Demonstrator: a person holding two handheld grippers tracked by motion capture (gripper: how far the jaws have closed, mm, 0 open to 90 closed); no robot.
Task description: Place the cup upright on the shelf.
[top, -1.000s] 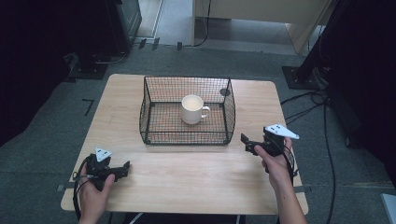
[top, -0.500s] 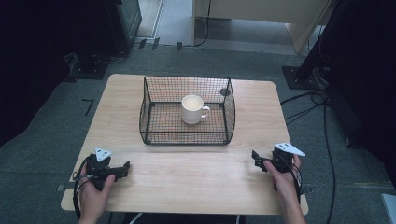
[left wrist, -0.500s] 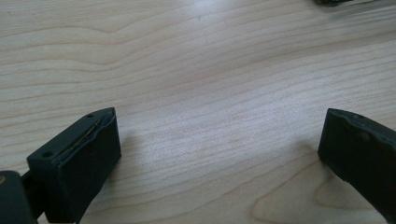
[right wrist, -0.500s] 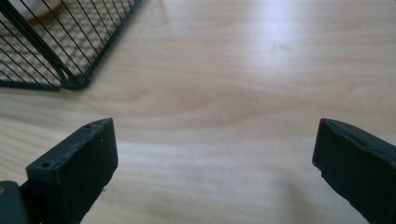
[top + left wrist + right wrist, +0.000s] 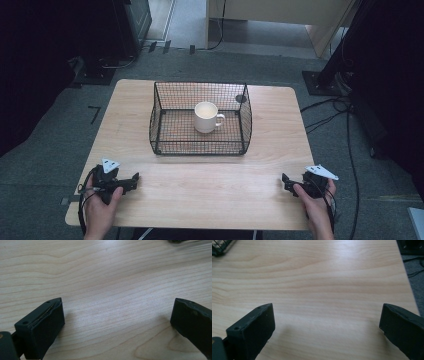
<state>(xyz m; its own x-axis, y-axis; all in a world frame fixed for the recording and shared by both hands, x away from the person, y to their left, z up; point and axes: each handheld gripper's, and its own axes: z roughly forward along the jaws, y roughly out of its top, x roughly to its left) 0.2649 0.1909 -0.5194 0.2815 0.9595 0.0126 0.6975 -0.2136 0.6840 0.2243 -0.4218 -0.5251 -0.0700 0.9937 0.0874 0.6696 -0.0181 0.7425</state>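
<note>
Tongs [image 5: 136,178] well apart from basket [image 5: 200,146].

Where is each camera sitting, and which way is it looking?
High view: sits above the person's side, looking forward and down at the table, wire basket and mug; both hands hold the left gripper and right gripper.
Left gripper view: rides the left gripper, looking along its open jaws at bare wood.
Right gripper view: rides the right gripper, looking along its open jaws at the tabletop.
Shared: the basket's corner shows in the right gripper view and the high view.
</note>
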